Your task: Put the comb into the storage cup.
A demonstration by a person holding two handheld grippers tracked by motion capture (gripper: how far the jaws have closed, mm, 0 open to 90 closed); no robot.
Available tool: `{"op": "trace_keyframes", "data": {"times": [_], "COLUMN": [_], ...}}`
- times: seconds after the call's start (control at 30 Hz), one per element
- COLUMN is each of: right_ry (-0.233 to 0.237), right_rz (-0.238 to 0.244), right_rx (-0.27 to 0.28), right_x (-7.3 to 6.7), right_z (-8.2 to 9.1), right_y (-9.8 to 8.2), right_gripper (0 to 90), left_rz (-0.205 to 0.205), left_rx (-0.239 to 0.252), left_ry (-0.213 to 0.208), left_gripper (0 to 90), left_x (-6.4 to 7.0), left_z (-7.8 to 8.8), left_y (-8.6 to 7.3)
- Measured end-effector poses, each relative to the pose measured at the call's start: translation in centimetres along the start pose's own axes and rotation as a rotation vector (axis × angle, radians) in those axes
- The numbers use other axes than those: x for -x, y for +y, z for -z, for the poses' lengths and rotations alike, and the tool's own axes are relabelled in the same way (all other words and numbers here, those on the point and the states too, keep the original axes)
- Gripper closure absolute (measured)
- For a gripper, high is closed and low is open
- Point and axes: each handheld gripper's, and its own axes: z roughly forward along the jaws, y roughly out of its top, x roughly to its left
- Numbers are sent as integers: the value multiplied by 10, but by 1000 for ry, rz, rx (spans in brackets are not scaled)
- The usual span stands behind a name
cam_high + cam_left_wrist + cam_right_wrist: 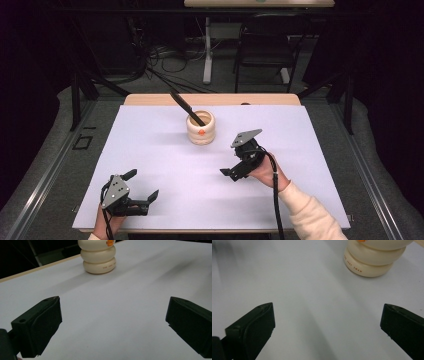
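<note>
I held my left claw low at the counter's near edge, jaws wide and empty; my right claw, equally wide, hovered near the cream holder at mid-counter.

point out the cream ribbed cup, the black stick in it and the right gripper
cream ribbed cup [201,133]: high view, front wall.
black stick [183,104]: high view, mid shaft above the rim.
right gripper [228,172]: high view, between its fingertips.

Left claw and right claw gape wide.
</note>
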Motion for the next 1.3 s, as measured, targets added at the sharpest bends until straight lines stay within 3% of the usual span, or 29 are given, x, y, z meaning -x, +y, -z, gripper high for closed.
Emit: {"op": "trace_keyframes", "data": {"times": [0.27,0.5,1.3], "right_ry": [2,-14,-81], "right_rz": [0,-10,-72], "right_rx": [-42,-45,3], "right_x": [-7,-10,-19], "right_z": [4,12,37], "right_y": [-15,-29,-87], "right_gripper": [0,0,0], "left_rz": [-2,-4,-2], "left_rx": [-1,3,-1], "left_ry": [0,0,0], "left_gripper": [4,4,3], "left_x": [0,0,0], "left_z": [0,1,0], "left_y": [0,0,0]}}
